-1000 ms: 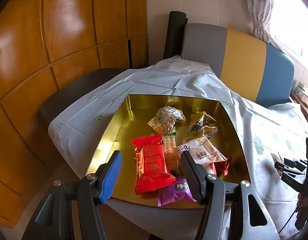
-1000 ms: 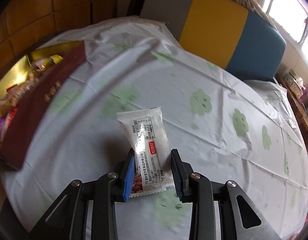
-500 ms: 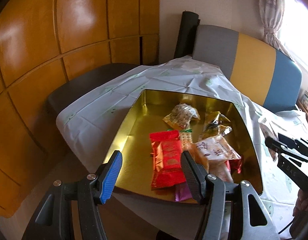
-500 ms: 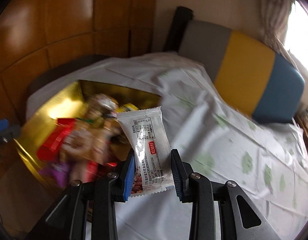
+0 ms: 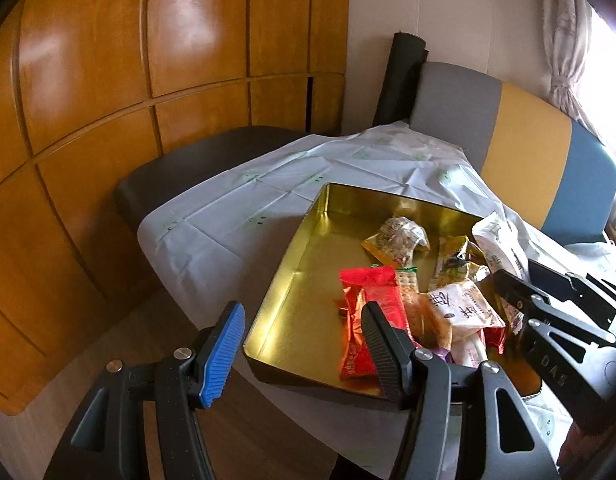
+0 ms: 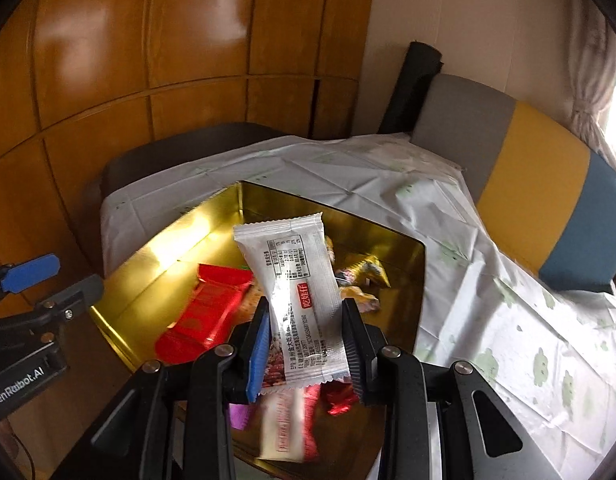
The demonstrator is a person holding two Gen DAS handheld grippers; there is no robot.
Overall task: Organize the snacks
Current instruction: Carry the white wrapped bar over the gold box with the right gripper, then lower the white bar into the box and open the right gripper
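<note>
Both wrist cameras looked forward and downward along their fingers at the gold tin on the cloth-covered table. The left view sat off the tin's near corner; the right view hung close above it, and both took in the wood-panelled wall.

tin gold | packet white | tablecloth white, green blotches

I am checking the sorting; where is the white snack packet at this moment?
In the right wrist view the white snack packet is clamped in the right gripper, held above the gold tin, right of the red packet.
</note>
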